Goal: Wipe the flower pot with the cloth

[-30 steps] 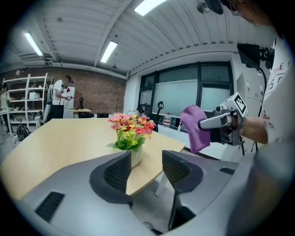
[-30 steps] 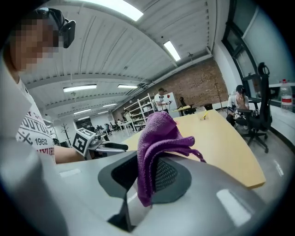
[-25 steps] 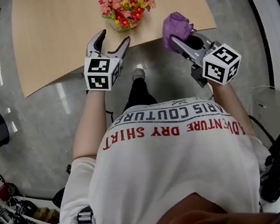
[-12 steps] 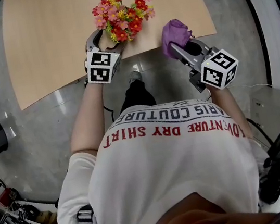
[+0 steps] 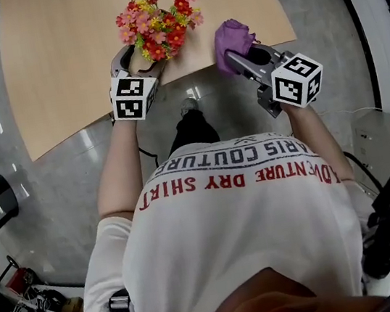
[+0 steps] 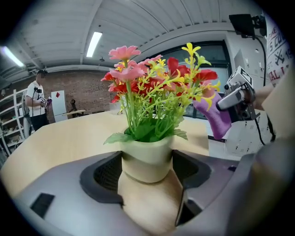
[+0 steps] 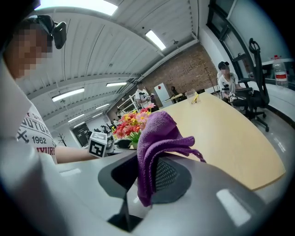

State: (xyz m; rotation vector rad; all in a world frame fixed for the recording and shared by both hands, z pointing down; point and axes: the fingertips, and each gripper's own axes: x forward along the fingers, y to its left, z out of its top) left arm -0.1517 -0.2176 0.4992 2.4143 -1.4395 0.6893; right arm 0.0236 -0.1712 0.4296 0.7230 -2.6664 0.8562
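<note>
In the head view the flowers [image 5: 156, 25] cover most of the flower pot [image 6: 147, 159] beneath them.

Purple cloth [image 5: 231, 38], pale green flower pot [image 6: 146, 159], pink-red-yellow flowers [image 5: 156, 25]

Pot [image 6: 147, 159] on desk [image 5: 62, 55], near its front edge, between jaws of left gripper [image 5: 137, 58]. Cloth [image 5: 229, 37] in jaws of right gripper [image 5: 231, 59], right of pot.

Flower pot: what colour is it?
The flower pot is pale greenish cream; it shows best in the left gripper view.
</note>
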